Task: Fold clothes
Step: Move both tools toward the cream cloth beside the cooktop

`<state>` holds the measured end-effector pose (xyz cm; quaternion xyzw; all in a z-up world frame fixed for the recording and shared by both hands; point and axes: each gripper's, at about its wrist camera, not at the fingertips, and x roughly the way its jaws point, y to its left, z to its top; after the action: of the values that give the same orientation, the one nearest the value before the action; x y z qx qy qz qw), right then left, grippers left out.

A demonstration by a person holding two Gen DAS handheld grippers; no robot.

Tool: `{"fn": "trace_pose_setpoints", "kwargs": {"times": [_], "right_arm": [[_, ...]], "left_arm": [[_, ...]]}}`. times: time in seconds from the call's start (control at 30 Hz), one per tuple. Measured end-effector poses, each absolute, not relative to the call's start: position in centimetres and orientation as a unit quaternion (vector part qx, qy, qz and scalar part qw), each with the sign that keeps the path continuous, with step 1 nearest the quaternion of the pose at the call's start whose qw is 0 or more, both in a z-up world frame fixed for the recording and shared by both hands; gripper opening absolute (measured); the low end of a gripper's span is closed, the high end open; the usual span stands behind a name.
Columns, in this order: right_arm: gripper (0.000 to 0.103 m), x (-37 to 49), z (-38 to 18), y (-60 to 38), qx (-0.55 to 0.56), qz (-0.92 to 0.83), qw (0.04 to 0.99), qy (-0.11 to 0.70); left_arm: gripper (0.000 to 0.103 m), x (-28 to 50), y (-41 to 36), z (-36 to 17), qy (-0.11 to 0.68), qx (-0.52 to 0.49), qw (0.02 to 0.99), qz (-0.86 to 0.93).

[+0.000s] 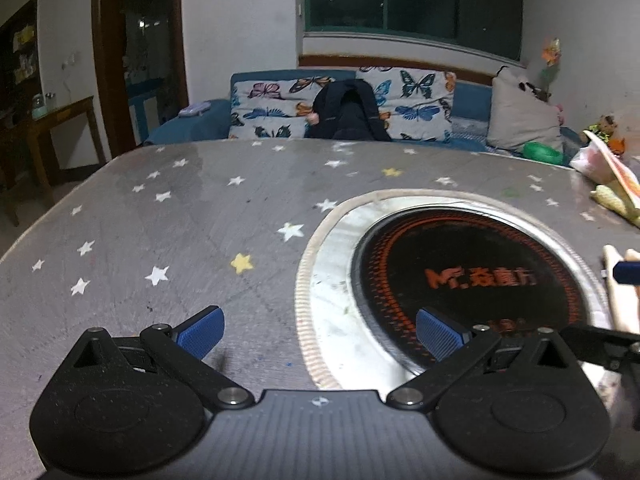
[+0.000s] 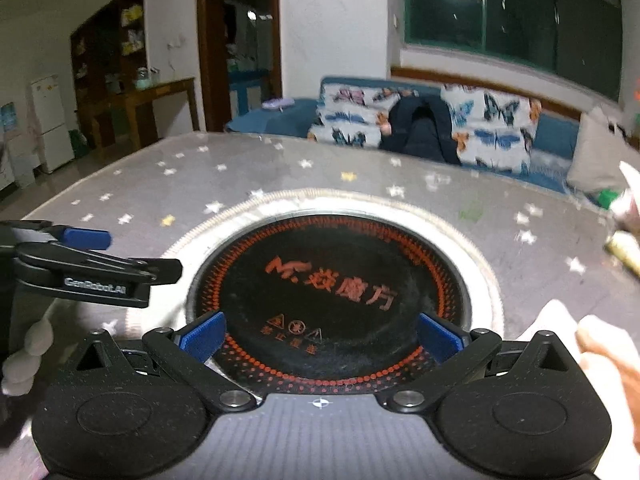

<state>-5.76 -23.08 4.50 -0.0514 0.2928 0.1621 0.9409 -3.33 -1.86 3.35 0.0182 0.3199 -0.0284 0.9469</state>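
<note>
My left gripper (image 1: 320, 334) is open and empty above a grey star-patterned table (image 1: 160, 220). My right gripper (image 2: 322, 336) is open and empty above a round black heater plate (image 2: 332, 292) set in the table. The left gripper also shows at the left of the right wrist view (image 2: 86, 254), and a blue fingertip of the right gripper shows at the right edge of the left wrist view (image 1: 628, 272). A pale cream cloth (image 2: 568, 332) lies at the near right by the right gripper, blurred. A white cloth piece (image 2: 28, 352) shows at the lower left.
The heater plate also shows in the left wrist view (image 1: 472, 284), ringed by metal. A plastic bag and packets (image 1: 608, 176) lie at the table's far right. A blue sofa with butterfly cushions (image 1: 344, 108) and a dark jacket (image 1: 352, 112) stands behind the table.
</note>
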Motion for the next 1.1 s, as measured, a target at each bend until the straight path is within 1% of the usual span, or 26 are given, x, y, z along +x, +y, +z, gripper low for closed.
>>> {"fn": "trace_pose_setpoints", "kwargs": {"times": [0.27,0.47,0.53,0.63,0.8,0.97,1.1], "right_arm": [[0.103,-10.5,8.9,-25.1,-0.062,0.168,0.957,0.230],[0.103,-14.9,11.0,-27.9,-0.023,0.166,0.970,0.178],[0.103,-15.6,10.7,-29.0,-0.003,0.168,0.968,0.188],[0.103,-16.3,10.0,-30.0,-0.006,0.162,0.962,0.222],[0.103,-19.2,10.3,-32.1,0.009,0.143,0.969,0.201],[0.103,-20.7,9.8,-33.6,0.001,0.126,0.968,0.218],[0.103,-22.0,9.8,-35.4,0.027,0.113,0.967,0.225]], "left_arm": [[0.103,-5.6,-4.2,5.3,0.310,0.026,0.948,-0.065],[0.103,-7.3,-6.5,6.5,0.305,0.026,0.946,-0.105],[0.103,-7.9,-7.2,7.0,0.301,0.026,0.946,-0.118],[0.103,-8.6,-8.5,7.5,0.298,0.031,0.944,-0.139],[0.103,-9.6,-10.5,7.9,0.302,0.039,0.938,-0.164],[0.103,-10.5,-12.5,8.2,0.303,0.051,0.933,-0.188],[0.103,-10.8,-14.0,8.1,0.305,0.066,0.929,-0.200]]}}
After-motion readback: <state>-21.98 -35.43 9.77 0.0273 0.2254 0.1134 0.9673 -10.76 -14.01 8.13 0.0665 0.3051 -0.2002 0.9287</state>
